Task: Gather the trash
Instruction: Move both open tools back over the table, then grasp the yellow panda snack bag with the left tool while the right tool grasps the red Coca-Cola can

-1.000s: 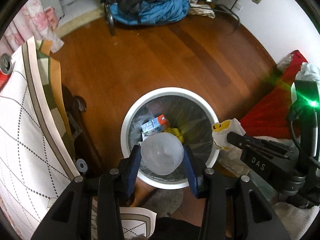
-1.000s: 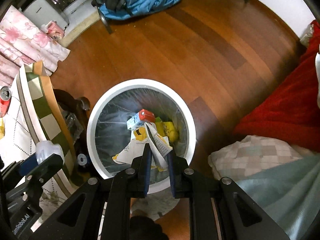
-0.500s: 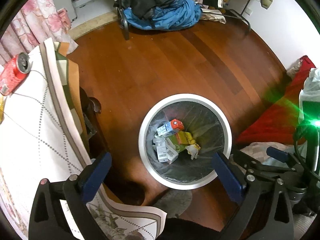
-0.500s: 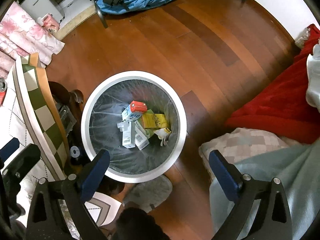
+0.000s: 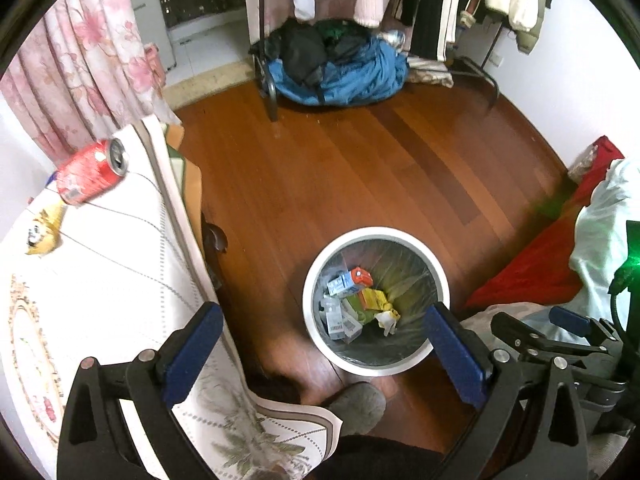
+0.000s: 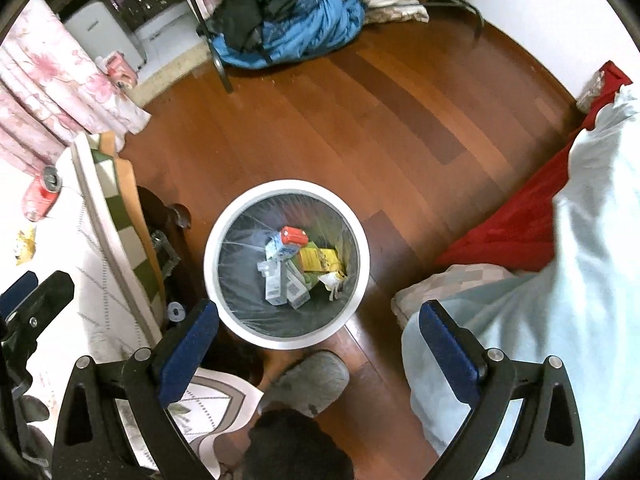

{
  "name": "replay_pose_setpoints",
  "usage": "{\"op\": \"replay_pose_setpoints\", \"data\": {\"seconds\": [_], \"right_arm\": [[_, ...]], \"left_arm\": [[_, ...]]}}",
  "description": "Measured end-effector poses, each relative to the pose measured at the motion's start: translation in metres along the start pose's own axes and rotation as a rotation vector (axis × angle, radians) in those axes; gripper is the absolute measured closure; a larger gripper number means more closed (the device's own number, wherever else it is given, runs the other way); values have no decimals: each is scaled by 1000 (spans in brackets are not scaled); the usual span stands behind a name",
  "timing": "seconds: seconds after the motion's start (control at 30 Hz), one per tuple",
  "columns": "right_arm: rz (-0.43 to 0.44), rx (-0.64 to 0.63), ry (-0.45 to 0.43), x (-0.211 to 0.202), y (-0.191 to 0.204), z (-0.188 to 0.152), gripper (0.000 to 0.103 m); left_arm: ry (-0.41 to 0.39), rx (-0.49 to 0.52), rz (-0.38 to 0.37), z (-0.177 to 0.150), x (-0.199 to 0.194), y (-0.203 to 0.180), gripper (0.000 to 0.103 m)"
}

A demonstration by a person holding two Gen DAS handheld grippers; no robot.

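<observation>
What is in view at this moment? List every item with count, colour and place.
trash bin: one, white rim, clear liner, on the wooden floor.
cartons and wrappers: several, blue, red, yellow, white, inside the bin.
soda can: one, red, lying on the tablecloth.
yellow wrapper: one, on the tablecloth near the can.
tablecloth: one, white patterned, left.
clothes heap: blue and black, far floor.
red blanket: one, right.
slipper: one, grey, below the bin.
left hand-held gripper: open, empty.
right hand-held gripper: open, empty.
</observation>
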State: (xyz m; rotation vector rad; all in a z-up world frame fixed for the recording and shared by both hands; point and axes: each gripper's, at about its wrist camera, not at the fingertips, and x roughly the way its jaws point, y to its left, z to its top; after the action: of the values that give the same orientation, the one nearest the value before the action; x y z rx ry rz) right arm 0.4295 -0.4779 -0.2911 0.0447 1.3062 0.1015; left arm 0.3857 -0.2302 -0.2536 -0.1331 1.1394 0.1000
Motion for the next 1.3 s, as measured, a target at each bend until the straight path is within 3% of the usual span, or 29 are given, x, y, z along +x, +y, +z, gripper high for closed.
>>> {"op": "replay_pose_setpoints", "data": {"seconds": [0.37,0.5,0.6,0.73,0.87,0.97,1.07,1.2,1.3], "right_arm": [[57,2,-145,-110,24,-17,2],[104,-16,-198,-144,52,-13,2],[155,-82,-205,-150,97,-2,2],[198,-246,-166,-125,189,16,2],[237,-446,-86,-72,304,38,1],[157,-670,-31,-28,392,55,1],[29,-926,33,22,479,71,1],[-114,-1194,89,76,544,76,2],[-195,-1285,125,109,567,83,1]], "left_arm": [[-131,-14,-18,-2,-90,15,0],[-174,-64,24,0,-118,45,0],[-205,-145,76,2,-129,94,0],[-193,-267,199,-11,-120,173,0],[-127,-398,343,-30,-87,260,0],[-59,-482,441,-44,-52,321,0],[4,-537,487,-53,-18,361,0],[54,-576,507,-60,15,393,0],[77,-601,497,-65,30,411,0]]}}
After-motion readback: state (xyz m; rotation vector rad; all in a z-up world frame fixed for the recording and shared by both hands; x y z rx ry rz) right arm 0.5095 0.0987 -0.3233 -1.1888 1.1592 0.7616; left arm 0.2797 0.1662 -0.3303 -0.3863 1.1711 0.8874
